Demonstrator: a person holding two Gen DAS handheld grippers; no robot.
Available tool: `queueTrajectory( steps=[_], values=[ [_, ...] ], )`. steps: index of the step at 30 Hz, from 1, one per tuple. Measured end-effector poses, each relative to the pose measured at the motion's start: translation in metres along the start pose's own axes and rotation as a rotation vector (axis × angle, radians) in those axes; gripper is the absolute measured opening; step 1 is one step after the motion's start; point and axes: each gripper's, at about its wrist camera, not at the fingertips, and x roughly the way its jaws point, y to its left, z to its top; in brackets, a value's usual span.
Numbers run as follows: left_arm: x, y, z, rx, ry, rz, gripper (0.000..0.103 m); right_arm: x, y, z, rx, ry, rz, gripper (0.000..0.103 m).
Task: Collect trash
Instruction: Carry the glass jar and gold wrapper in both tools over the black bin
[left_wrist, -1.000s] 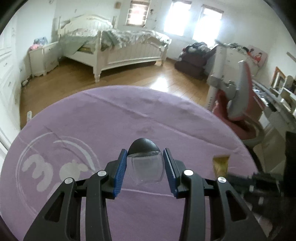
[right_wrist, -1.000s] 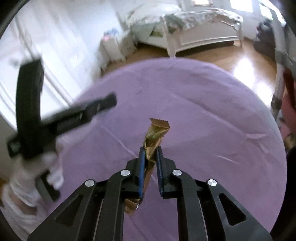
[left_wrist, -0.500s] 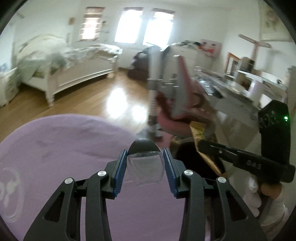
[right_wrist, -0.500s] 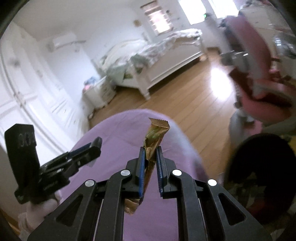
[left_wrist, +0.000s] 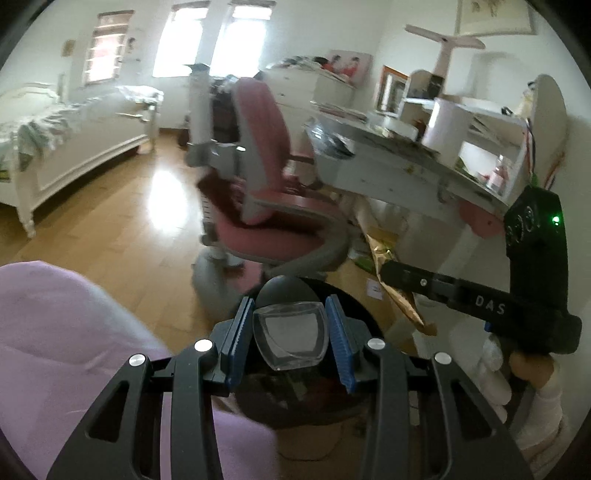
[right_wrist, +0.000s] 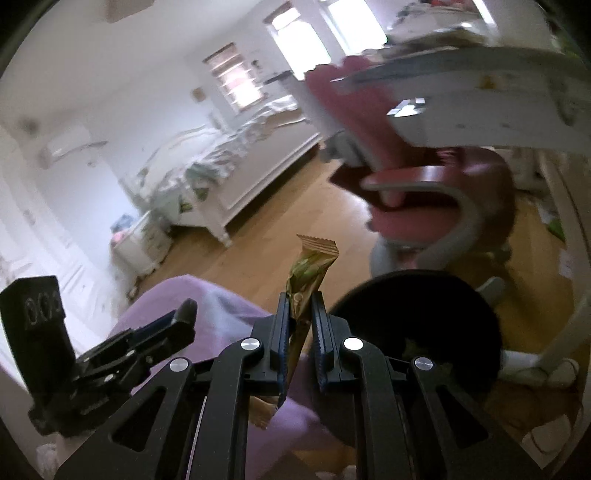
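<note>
My left gripper (left_wrist: 291, 325) is shut on a clear plastic cup with a dark lid (left_wrist: 290, 332) and holds it over a black trash bin (left_wrist: 358, 310) that stands at the edge of the purple rug (left_wrist: 66, 332). My right gripper (right_wrist: 300, 325) is shut on a gold snack wrapper (right_wrist: 310, 273), which sticks up between the blue pads. The bin's dark opening (right_wrist: 417, 317) lies just right of the wrapper. The right gripper (left_wrist: 391, 271) with the wrapper (left_wrist: 388, 258) also shows at the right of the left wrist view. The left gripper (right_wrist: 184, 317) shows at the lower left of the right wrist view.
A pink desk chair (left_wrist: 266, 206) with a grey base stands just behind the bin. A cluttered white desk (left_wrist: 406, 158) is to the right. A white bed (left_wrist: 74, 140) and nightstand (right_wrist: 144, 243) stand across the wooden floor (left_wrist: 110, 229).
Both grippers have swung right, off the rug's middle to its edge, and now sit at the black bin. Each still holds its item.
</note>
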Motion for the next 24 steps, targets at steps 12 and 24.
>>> queueTrajectory(
  steps=[12,24],
  values=[
    [0.061,-0.029,-0.011,0.016,0.101,-0.062,0.040,0.004,-0.058,-0.007,0.094,0.008,-0.073,0.013],
    [0.088,-0.036,-0.006,0.014,0.130,-0.055,0.042,0.014,-0.070,-0.014,0.144,0.039,-0.085,0.013]
  ],
)
